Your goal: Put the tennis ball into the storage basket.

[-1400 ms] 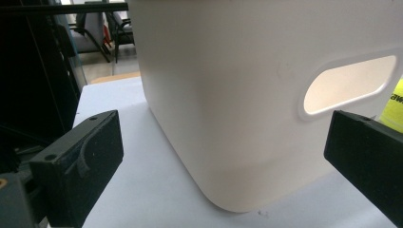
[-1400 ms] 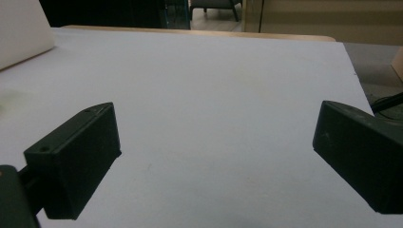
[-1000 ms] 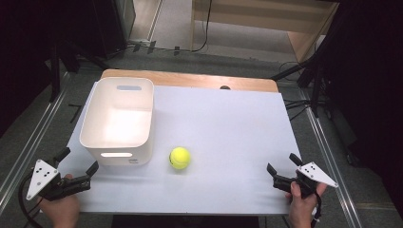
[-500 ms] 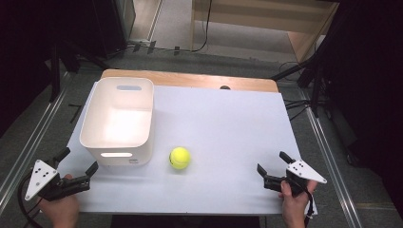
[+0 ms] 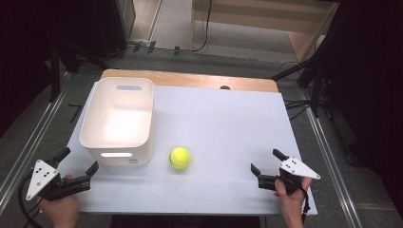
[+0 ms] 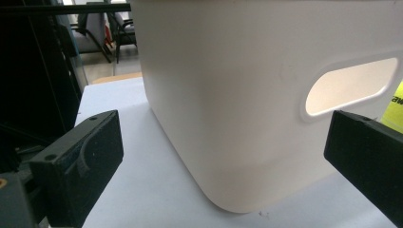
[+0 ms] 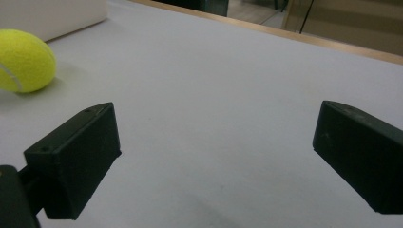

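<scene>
Tennis ball (image 5: pixel 180 157): yellow-green, resting on the white table (image 5: pixel 228 123) just beside the near right corner of the white bin (image 5: pixel 119 122), apart from both grippers; in the right gripper view the ball (image 7: pixel 23 61) sits at the far left edge, its felt and seam legible, with a strip of the bin's wall behind it; in the left gripper view only a sliver of the ball (image 6: pixel 395 108) appears past the bin's corner. Right gripper (image 5: pixel 269 166): held over the table's near right part, well apart from the ball, jaws spread wide with nothing between them, as its own view confirms with bare tabletop in the gap. Left gripper (image 5: pixel 77 164): at the table's near left corner, just before the bin, jaws likewise wide apart and holding nothing; its own view gives the bin's near wall and handle slot (image 6: pixel 349 86) at close range, a detail small in the high view, which alone shows the bin's empty interior.
</scene>
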The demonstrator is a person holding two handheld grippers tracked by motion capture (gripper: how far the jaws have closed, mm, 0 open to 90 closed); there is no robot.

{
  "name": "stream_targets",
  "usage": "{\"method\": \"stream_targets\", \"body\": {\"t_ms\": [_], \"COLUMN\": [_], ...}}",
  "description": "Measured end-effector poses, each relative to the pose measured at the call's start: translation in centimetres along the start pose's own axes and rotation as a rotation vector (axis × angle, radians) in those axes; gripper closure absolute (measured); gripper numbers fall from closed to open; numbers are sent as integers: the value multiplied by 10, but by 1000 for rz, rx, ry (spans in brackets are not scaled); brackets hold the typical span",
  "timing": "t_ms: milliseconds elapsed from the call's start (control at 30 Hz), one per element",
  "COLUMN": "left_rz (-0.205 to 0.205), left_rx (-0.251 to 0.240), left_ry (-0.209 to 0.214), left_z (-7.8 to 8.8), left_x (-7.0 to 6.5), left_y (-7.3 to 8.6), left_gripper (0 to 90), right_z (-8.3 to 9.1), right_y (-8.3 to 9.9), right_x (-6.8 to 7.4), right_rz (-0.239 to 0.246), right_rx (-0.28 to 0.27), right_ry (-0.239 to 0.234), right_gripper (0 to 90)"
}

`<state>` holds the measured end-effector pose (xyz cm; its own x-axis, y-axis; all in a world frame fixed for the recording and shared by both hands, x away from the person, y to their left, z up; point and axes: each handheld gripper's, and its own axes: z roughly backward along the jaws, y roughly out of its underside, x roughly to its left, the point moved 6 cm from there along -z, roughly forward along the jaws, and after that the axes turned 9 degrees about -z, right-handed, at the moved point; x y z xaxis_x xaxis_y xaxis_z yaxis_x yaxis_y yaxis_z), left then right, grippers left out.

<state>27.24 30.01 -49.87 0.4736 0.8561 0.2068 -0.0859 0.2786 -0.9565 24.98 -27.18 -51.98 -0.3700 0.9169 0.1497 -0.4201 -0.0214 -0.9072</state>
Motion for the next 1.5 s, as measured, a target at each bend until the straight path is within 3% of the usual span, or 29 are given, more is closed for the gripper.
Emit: {"method": "stream_targets", "body": {"t_ms": [467,1033,1500], "left_rz": [-1,-3,-3], "left_rx": [1,1,3], "left_ry": [-1,-4,-3], "left_z": [0,0,0], "left_x": [0,0,0], "left_y": [0,0,0], "left_gripper": [0,0,0], "right_z": [-6,-27,-50], "right_y": [-16,-35,-38], "right_x": [30,64,95], "right_rz": [56,126,180], "right_rx": [32,87,147], "right_ry": [-93,-199,-278], "right_gripper": [8,8,8]}}
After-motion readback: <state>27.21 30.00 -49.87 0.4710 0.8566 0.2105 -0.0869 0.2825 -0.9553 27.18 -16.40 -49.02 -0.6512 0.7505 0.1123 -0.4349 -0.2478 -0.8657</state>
